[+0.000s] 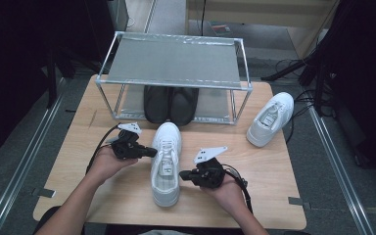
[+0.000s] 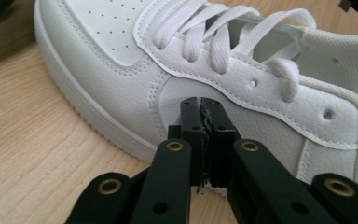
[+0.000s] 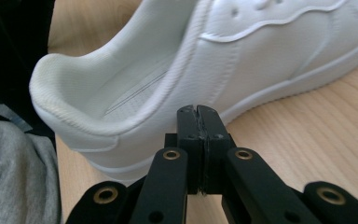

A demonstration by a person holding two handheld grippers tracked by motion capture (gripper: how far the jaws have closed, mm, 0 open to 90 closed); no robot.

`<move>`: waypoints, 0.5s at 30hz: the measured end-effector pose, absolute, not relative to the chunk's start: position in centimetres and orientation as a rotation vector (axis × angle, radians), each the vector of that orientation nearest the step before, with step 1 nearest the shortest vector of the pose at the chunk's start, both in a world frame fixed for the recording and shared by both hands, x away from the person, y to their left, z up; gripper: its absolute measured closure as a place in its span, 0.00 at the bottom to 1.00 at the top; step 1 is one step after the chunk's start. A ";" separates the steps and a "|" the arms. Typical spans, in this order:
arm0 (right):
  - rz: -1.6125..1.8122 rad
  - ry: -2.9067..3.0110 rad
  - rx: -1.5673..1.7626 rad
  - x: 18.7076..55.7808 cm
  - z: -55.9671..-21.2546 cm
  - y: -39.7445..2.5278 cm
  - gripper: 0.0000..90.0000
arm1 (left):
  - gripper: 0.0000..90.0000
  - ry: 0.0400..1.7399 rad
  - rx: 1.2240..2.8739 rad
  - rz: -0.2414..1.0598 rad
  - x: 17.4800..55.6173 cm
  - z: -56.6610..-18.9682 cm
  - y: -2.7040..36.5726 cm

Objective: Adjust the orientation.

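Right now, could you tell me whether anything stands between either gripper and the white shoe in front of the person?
Nothing visible does. The left gripper and right gripper, both shut, point at the near white shoe from either side across bare table.

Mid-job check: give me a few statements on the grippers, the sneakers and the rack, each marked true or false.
1. Both grippers, the left gripper and the right gripper, have their jaws closed with nothing between them. True.
2. The near white sneaker lies between the two grippers. True.
3. The second white sneaker sits on top of the metal rack. False: it rests on the table, right of the rack.
4. A pair of black shoes stands under the rack's top shelf. True.
5. The left gripper clamps a shoelace. False: it clamps nothing.
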State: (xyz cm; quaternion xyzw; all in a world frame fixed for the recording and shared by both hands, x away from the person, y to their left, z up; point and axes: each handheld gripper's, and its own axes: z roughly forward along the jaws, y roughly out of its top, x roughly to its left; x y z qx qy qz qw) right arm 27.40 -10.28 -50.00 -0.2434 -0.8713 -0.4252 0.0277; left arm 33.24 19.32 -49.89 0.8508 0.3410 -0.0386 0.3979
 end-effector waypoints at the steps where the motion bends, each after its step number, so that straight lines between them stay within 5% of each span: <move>1: -1.315 -2.687 -0.757 27.5 -50.0 -10.4 1.00 | 0.95 0.868 2.156 -0.118 33.3 -49.8 19.4; 15: -1.406 -2.670 -0.892 29.4 -48.5 -14.1 0.79 | 0.69 0.846 2.122 -0.102 32.3 -48.0 20.5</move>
